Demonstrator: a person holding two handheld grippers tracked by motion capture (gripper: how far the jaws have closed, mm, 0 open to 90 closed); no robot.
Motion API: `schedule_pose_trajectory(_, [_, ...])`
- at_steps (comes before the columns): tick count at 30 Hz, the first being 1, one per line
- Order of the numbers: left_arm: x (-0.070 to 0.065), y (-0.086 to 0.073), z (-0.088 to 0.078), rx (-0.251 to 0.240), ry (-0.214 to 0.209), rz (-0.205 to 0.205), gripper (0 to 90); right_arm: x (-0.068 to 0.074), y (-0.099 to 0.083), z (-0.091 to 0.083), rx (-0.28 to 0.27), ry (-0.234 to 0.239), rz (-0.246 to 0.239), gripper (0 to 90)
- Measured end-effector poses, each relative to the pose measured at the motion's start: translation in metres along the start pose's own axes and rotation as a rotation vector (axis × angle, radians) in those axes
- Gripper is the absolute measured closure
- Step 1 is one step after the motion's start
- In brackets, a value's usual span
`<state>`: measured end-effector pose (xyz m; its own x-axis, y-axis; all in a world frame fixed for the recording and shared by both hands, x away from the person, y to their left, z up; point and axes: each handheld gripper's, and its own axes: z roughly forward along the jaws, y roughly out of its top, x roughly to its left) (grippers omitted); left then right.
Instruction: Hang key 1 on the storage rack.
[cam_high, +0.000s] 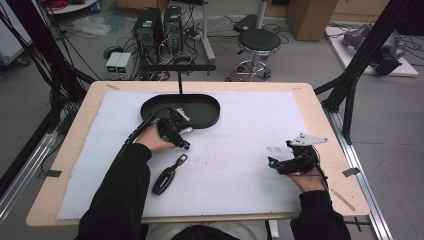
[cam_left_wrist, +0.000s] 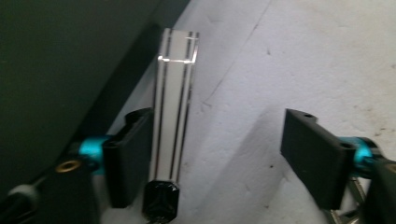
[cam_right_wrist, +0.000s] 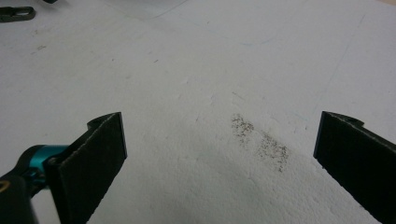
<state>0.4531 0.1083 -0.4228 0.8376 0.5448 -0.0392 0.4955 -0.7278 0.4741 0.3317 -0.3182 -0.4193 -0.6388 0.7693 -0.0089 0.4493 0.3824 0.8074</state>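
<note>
Left gripper (cam_high: 181, 131): is being held at the near rim of the dark oval tray, over the white mat; in the left gripper view (cam_left_wrist: 224, 158) its jaws are standing apart, not clenched.
Silver bar (cam_left_wrist: 175, 107): a narrow, shiny, ridged piece with a black cap at its near end is being seen between the left jaws, lying against the left jaw; a wide gap is being left to the other jaw, so it is not being squeezed from both sides.
Bar's place: on the white mat, just beside the tray's edge, its far end pointing away along that edge.
Right gripper (cam_high: 274, 163): is being held low over the mat at the person's right, well apart from the tray; in the right gripper view (cam_right_wrist: 219, 158) its jaws are being kept wide open, with nothing between them.
Dark oval tray (cam_high: 205, 116): is sitting at the far middle of the mat, with a thin black post rising behind it.
Black key fob (cam_high: 166, 178): is lying on the mat, near the left forearm, untouched.
Grey smudge (cam_right_wrist: 259, 140): is being seen on the mat between the right jaws.
White mat (cam_high: 240, 145): is covering most of the wooden table.
</note>
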Motion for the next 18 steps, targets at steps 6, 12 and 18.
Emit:
schedule_pose_trajectory(6, [0.0027, 0.0005, -0.0028, -0.001, 0.052, -0.022, 49.2, 0.0006, 0.0001, 0.0004, 0.003, 0.000, 0.002, 1.7])
schedule_pose_trajectory(12, [0.0039, -0.0014, -0.0041, -0.024, 0.086, 0.007, 74.9, 0.0002, -0.0002, 0.0007, 0.003, 0.000, 0.000, 1.7])
schedule_pose_trajectory(18, [-0.0011, -0.0001, -0.0042, -0.016, 0.115, 0.053, 75.2, -0.0003, -0.0005, -0.0005, -0.001, 0.001, 0.003, 1.7])
